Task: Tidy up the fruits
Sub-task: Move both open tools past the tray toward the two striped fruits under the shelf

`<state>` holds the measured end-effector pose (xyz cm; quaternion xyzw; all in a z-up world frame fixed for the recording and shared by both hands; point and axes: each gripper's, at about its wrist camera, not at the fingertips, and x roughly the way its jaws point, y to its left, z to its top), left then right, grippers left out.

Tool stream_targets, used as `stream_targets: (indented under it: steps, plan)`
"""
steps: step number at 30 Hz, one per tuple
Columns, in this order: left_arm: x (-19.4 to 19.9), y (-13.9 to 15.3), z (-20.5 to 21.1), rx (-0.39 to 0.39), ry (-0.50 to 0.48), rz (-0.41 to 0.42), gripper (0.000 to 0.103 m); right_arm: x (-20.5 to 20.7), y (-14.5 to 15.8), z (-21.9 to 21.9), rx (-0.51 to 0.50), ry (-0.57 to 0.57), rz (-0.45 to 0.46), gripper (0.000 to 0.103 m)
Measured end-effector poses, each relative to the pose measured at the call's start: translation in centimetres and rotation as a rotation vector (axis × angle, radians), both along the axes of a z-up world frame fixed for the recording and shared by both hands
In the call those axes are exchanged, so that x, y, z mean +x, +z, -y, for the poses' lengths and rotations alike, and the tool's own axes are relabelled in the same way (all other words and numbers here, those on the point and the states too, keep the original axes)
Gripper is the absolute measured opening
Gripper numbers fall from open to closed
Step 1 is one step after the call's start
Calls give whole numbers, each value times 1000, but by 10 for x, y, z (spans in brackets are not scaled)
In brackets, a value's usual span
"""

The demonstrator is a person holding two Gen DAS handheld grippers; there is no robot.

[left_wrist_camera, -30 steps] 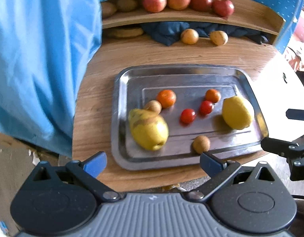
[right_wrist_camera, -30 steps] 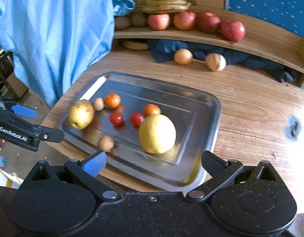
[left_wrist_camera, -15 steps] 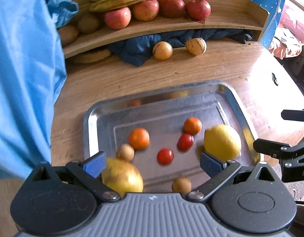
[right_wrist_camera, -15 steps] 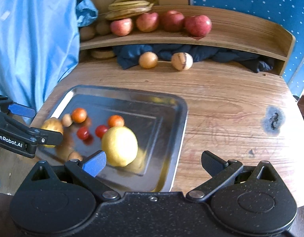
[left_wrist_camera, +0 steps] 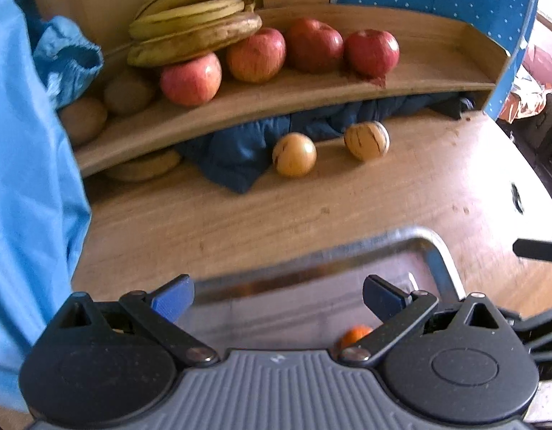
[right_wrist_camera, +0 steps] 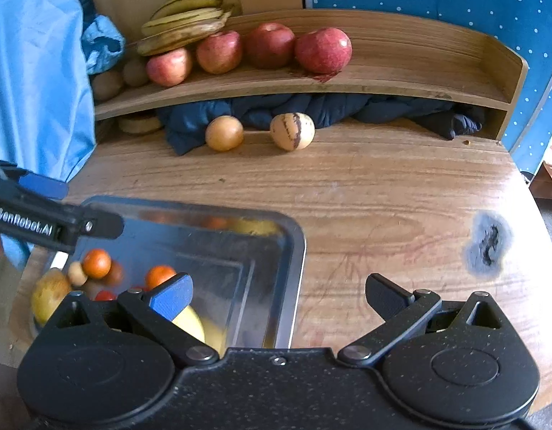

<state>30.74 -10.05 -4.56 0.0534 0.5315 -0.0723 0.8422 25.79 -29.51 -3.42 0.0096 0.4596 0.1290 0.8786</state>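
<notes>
A steel tray point(right_wrist_camera: 293, 251) on the wooden table holds a yellow lemon point(right_wrist_camera: 191, 324), a pear point(right_wrist_camera: 48, 292), small orange fruits point(right_wrist_camera: 96, 263) and red tomatoes, mostly hidden behind my grippers. Its far rim shows in the left wrist view point(left_wrist_camera: 347, 251). Two round yellow striped fruits point(left_wrist_camera: 293, 154) point(left_wrist_camera: 367, 140) lie on the table near the shelf. My left gripper point(left_wrist_camera: 277, 295) is open and empty above the tray's far edge. My right gripper point(right_wrist_camera: 277, 295) is open and empty over the tray's right rim.
A curved wooden shelf point(right_wrist_camera: 383, 79) at the back holds several red apples point(right_wrist_camera: 322, 50), bananas point(right_wrist_camera: 182, 21) and kiwis point(left_wrist_camera: 127, 91). A dark blue cloth point(right_wrist_camera: 311, 107) lies under it. A light blue sheet point(left_wrist_camera: 25, 179) hangs at left. A dark burn mark point(right_wrist_camera: 487, 243) is at the table's right.
Both grippers have moved forward toward the shelf. The tray and its fruits have slid down and out of most of both views. Both grippers stay open.
</notes>
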Motion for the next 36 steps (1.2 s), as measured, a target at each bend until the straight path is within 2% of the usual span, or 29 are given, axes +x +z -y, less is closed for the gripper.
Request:
stream_targets:
  steps: [7,14,36]
  plan:
    - [41,-7,11,-14,-15,14,102,28,-4,-2,-19,-9,3,102]
    - [75,-18,20,14,-21,19,102,56,-7,-5,-48,-23,6,102]
    - [135,-55,23,-23,-49,-23,102,134,-20,-23,-161,-33,45,102]
